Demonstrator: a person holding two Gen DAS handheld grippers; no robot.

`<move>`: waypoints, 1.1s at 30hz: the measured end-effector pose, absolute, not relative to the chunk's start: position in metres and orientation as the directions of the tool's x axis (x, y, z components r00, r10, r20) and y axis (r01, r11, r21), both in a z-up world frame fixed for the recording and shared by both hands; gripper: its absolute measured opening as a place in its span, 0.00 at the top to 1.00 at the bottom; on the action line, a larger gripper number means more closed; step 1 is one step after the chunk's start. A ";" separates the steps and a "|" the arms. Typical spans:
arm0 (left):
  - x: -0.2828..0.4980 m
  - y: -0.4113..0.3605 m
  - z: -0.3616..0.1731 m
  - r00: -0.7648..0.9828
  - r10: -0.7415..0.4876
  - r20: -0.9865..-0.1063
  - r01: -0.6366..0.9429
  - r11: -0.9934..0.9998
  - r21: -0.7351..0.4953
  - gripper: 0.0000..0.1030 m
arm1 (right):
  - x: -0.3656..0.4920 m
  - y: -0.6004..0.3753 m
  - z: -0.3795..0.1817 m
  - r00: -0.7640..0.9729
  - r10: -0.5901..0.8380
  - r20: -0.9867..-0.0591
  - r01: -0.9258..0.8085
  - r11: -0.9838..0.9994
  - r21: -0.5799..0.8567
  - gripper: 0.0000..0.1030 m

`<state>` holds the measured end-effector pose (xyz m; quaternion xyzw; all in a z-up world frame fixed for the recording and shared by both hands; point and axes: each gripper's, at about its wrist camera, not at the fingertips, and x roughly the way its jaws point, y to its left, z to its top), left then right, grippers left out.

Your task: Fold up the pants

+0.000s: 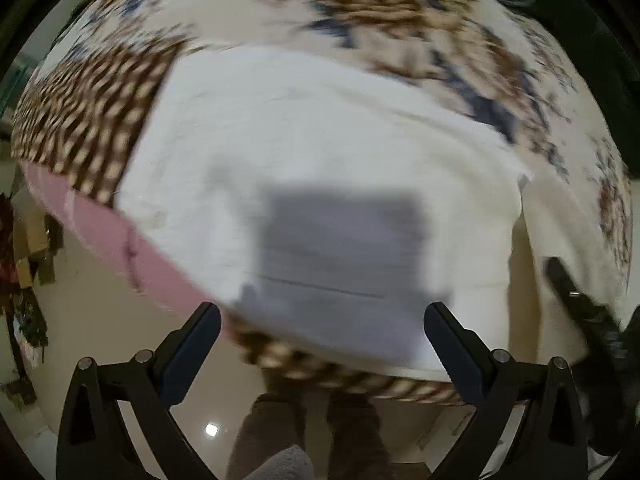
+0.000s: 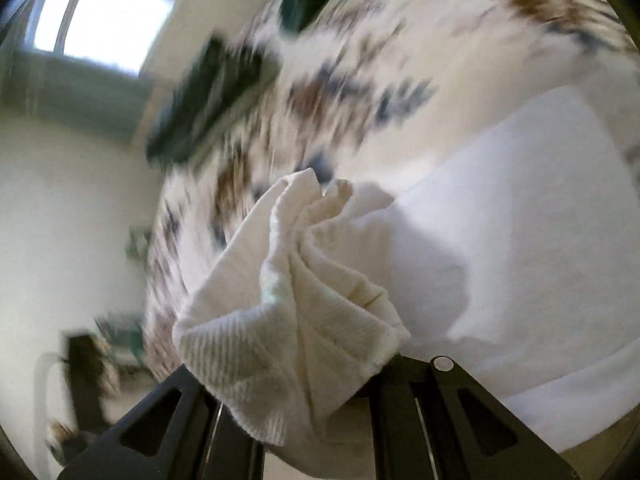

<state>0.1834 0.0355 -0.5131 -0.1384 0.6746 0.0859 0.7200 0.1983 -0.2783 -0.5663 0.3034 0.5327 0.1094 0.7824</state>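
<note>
one white pants (image 1: 320, 160), one patterned bedspread (image 1: 400, 12), two claws (image 1: 320, 322)

Black left gripper (image 1: 320, 320): two flat fingers (image 1: 188, 356) with dark blue pads on the inner faces, hinged on black triangular links with cut-out windows and round silver pin heads. Same black triangular links with cut-outs on the right gripper (image 2: 296, 392), one silver pin head showing, thin pale lines along the finger edges. Below, brownish trouser legs (image 1: 276, 420), blurred.
</note>
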 end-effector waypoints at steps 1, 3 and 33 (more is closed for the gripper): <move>0.178 0.049 -0.513 0.074 -0.060 -0.995 -0.317 0.945 -0.080 0.00 | 0.199 -0.261 -0.578 0.385 0.465 -0.797 0.129 0.828 0.546 0.92; 0.177 0.063 -0.517 0.077 -0.057 -0.995 -0.323 0.943 -0.079 0.00 | 0.204 -0.242 -0.594 0.335 0.428 -0.839 0.106 0.868 0.485 0.91; 0.254 -0.061 -0.537 0.207 -0.181 -0.962 0.045 0.984 -0.175 0.91 | 0.174 -0.380 -0.569 0.189 0.231 -0.954 0.435 0.852 0.293 0.38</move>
